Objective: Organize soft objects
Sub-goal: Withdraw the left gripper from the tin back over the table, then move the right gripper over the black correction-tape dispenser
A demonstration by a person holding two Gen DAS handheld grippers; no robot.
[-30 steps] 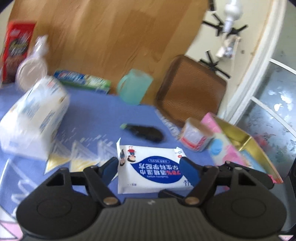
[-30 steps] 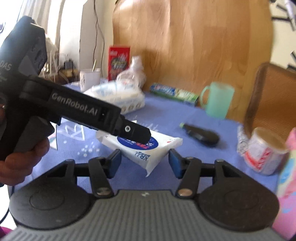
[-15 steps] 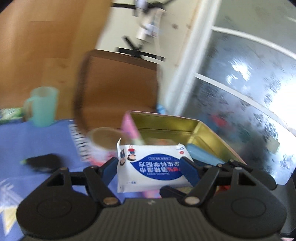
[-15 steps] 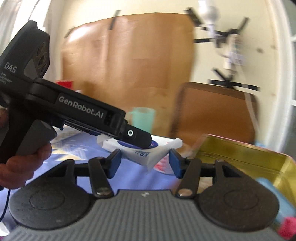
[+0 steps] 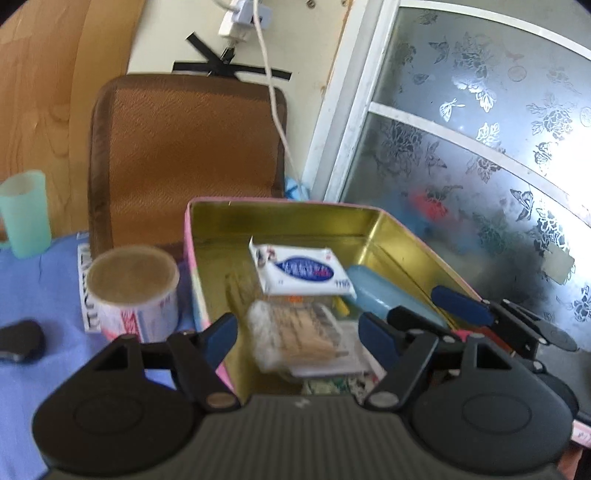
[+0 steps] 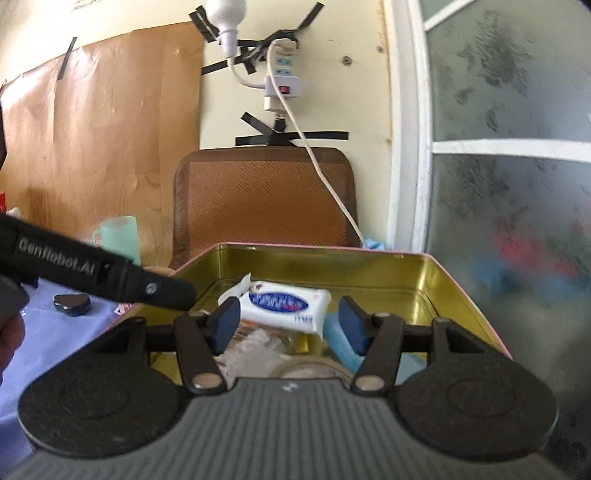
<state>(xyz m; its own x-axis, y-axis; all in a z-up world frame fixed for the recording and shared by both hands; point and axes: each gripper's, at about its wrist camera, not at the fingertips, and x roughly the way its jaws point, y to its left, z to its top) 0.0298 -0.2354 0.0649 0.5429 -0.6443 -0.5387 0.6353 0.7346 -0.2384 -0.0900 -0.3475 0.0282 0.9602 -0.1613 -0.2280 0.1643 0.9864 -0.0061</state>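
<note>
Both views are taken from behind a gripper, close above the gold-lined tin, facing the brown chair back; both things are shared

**A lived-in room at home**

This looks like a private home, not a lab or shop. Beyond the fingers stands a brown woven chair back against a cream wall, where a power strip and a bare bulb are fixed with black tape. To the right of the fingers is a frosted, flower-patterned window. Left of them, a blue tablecloth carries a mint cup and a tape roll.
</note>
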